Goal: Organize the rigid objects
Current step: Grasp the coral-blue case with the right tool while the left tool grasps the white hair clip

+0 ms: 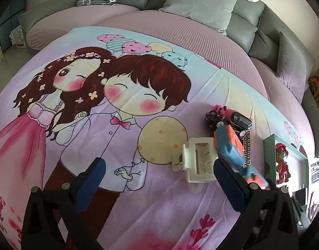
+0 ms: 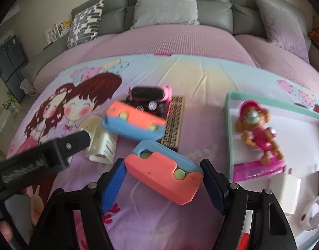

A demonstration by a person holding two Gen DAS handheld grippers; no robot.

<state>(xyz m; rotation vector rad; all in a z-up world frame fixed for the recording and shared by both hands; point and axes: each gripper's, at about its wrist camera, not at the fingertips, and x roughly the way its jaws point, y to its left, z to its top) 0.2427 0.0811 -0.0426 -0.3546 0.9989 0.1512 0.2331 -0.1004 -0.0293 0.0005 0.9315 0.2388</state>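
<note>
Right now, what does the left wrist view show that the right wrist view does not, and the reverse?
Only the left wrist view shows the left gripper with its blue fingers spread wide and nothing between them.

Only the right wrist view shows the right gripper with its fingers against the nearer orange and blue block, and a white ring at the lower right.

Both show the white clip, the farther orange and blue block, the black toy car, the patterned strip and the dog figure in the teal-edged box.
</note>
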